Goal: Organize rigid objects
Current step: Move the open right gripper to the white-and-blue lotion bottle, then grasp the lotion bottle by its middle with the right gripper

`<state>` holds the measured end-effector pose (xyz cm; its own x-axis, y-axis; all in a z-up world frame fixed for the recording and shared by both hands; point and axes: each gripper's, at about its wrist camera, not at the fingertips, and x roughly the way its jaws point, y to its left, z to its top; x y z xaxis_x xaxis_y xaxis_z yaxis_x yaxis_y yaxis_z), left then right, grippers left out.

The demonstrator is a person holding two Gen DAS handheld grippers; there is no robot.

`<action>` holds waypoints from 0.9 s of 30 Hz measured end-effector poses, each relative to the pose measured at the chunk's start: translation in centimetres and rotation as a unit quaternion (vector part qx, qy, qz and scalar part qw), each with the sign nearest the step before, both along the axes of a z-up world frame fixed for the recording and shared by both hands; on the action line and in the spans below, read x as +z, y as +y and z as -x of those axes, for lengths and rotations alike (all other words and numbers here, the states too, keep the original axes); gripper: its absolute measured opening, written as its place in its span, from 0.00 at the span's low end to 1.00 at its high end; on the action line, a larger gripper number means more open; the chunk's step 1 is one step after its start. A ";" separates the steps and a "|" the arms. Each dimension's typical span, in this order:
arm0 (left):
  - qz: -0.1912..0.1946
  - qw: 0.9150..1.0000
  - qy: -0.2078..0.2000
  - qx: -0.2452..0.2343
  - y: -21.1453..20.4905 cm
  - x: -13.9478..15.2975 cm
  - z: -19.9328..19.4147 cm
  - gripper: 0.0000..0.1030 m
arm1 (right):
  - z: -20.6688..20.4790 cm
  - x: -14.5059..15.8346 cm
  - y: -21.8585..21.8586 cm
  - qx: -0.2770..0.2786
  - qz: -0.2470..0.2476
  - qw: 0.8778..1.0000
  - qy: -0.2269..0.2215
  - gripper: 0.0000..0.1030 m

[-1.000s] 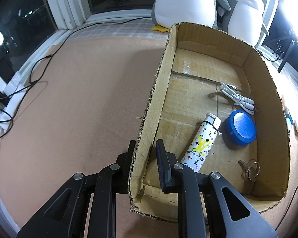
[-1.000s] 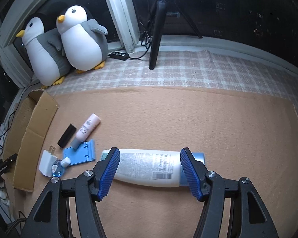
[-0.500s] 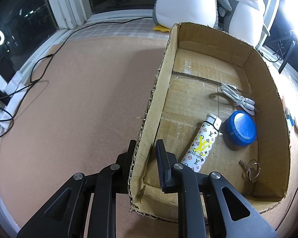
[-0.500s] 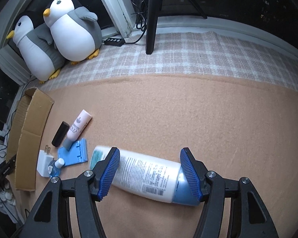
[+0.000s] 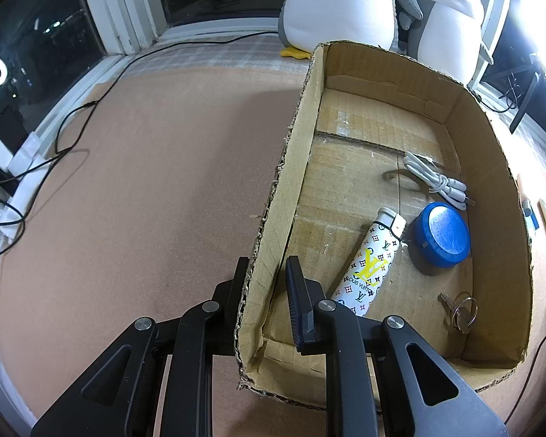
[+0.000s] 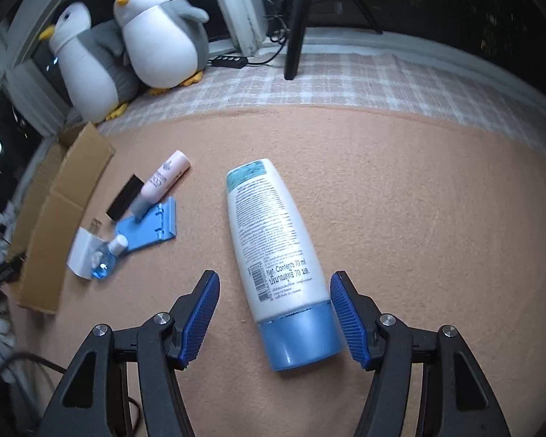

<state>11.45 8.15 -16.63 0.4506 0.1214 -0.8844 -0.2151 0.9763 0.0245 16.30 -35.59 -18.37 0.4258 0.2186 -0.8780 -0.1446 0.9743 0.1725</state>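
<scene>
My left gripper [image 5: 266, 269] is shut on the near left wall of the cardboard box [image 5: 284, 196], one finger outside and one inside. On the box floor lie a white patterned bottle [image 5: 373, 258], a blue round tin [image 5: 442, 235], a white cable [image 5: 435, 180] and keys [image 5: 460, 311]. My right gripper [image 6: 276, 280] stands open over a white lotion bottle [image 6: 273, 240] that lies lengthwise on the mat. Its blue cap end sits between the blue pads, close to the right one and with a gap on the left.
Left of the lotion bottle lie a pink tube [image 6: 165, 180], a black stick [image 6: 123, 198], a blue plastic piece [image 6: 149, 225], a white charger [image 6: 83, 251] and a small blue bottle [image 6: 105, 258]. Two plush penguins [image 6: 160, 32] and a tripod pole [image 6: 295, 25] stand at the back.
The lotion bottle has swung from lying crosswise in front of the right fingers to lying lengthwise, cap end between them. The left gripper and the box have not moved.
</scene>
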 end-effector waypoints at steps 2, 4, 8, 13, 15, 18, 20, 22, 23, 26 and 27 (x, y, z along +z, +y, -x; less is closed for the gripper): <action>-0.001 1.000 0.001 -0.001 0.0 0.0 0.0 0.17 | 0.5 -0.3 0.9 0.002 0.030 0.999 -0.028 0.58; -0.002 1.000 0.001 -0.001 0.0 0.1 0.0 0.17 | 0.6 -0.7 1.1 0.003 0.035 0.998 -0.044 0.58; -0.002 1.000 0.001 0.000 0.0 0.1 0.0 0.17 | 0.6 -1.9 1.0 -0.004 0.035 0.998 -0.055 0.58; -0.002 1.000 0.001 0.001 0.0 0.0 -0.1 0.17 | 0.7 -2.1 1.4 -0.007 0.048 0.996 -0.076 0.58; -0.002 1.000 0.001 0.001 0.1 0.0 -0.1 0.17 | 0.8 -2.2 1.8 -0.005 0.057 0.995 -0.081 0.57; -0.002 1.000 0.001 0.001 0.1 0.0 -0.1 0.17 | 1.0 -2.2 1.9 -0.009 0.061 0.994 -0.086 0.51; -0.002 1.000 0.001 0.001 0.0 0.0 -0.1 0.17 | 1.1 -2.1 1.7 -0.012 0.058 0.995 -0.083 0.46; -0.002 1.000 0.001 0.001 0.0 0.0 -0.1 0.17 | 1.1 -2.0 1.5 -0.013 0.058 0.995 -0.079 0.43; -0.002 1.000 0.001 0.001 0.0 0.0 -0.1 0.17 | 1.1 -2.0 1.5 -0.014 0.058 0.995 -0.076 0.43; -0.002 1.000 0.001 0.001 0.0 0.0 -0.1 0.17 | 1.2 -1.9 1.5 -0.018 0.057 0.996 -0.068 0.43; -0.002 1.000 0.001 0.001 0.0 0.0 -0.1 0.17 | 1.3 -1.9 1.5 -0.018 0.055 0.996 -0.065 0.43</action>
<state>11.52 8.17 -16.62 0.4488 0.1251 -0.8848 -0.2166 0.9759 0.0281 15.05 -34.04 -20.22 0.5442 0.1065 -0.8322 -0.1230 0.9913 0.0465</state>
